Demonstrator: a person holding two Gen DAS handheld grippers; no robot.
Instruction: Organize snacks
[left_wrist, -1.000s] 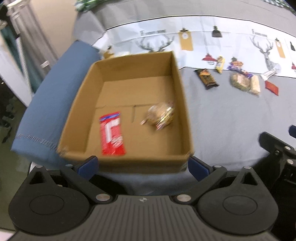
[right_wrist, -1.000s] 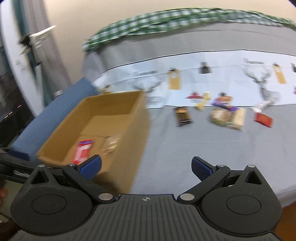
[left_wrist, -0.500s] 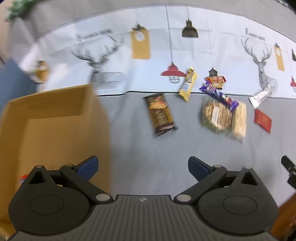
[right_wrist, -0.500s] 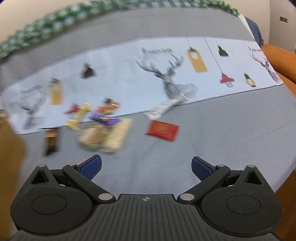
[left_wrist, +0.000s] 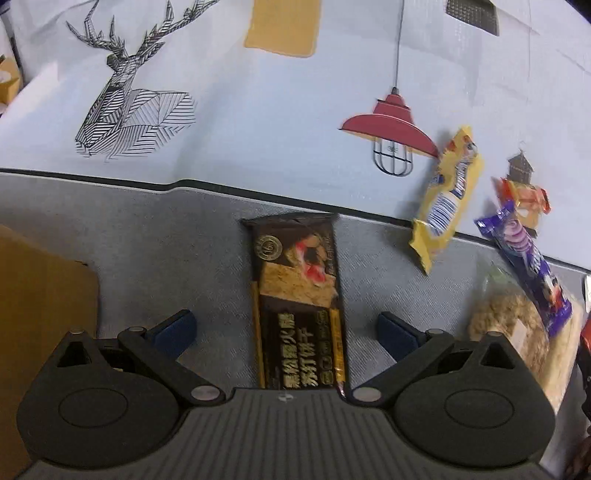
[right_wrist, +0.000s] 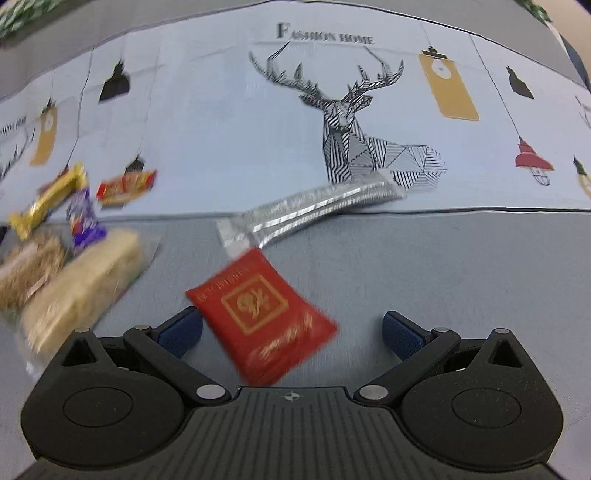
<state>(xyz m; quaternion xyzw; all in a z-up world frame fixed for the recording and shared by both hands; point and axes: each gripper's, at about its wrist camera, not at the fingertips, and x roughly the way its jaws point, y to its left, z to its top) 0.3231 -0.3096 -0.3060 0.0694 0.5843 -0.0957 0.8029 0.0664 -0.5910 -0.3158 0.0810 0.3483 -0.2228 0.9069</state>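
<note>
A dark brown biscuit packet (left_wrist: 298, 302) lies lengthwise on the grey cloth, between the spread fingers of my left gripper (left_wrist: 286, 332), which is open and low over it. A corner of the cardboard box (left_wrist: 40, 295) shows at the left. My right gripper (right_wrist: 291, 332) is open above a flat red packet (right_wrist: 260, 314) that lies tilted between its fingers. Just beyond the red packet is a silver foil stick (right_wrist: 310, 212).
More snacks lie close by: a yellow bar (left_wrist: 447, 195), a purple wrapper (left_wrist: 528, 262), an orange sweet (left_wrist: 524, 195) and clear-wrapped grain cakes (right_wrist: 70, 280). A printed deer-and-lamp cloth (right_wrist: 221, 122) covers the back of the surface.
Both grippers swung right, away from the box, and came down close to the snacks. The left now straddles the brown packet, the right the red packet. Both stayed open.
</note>
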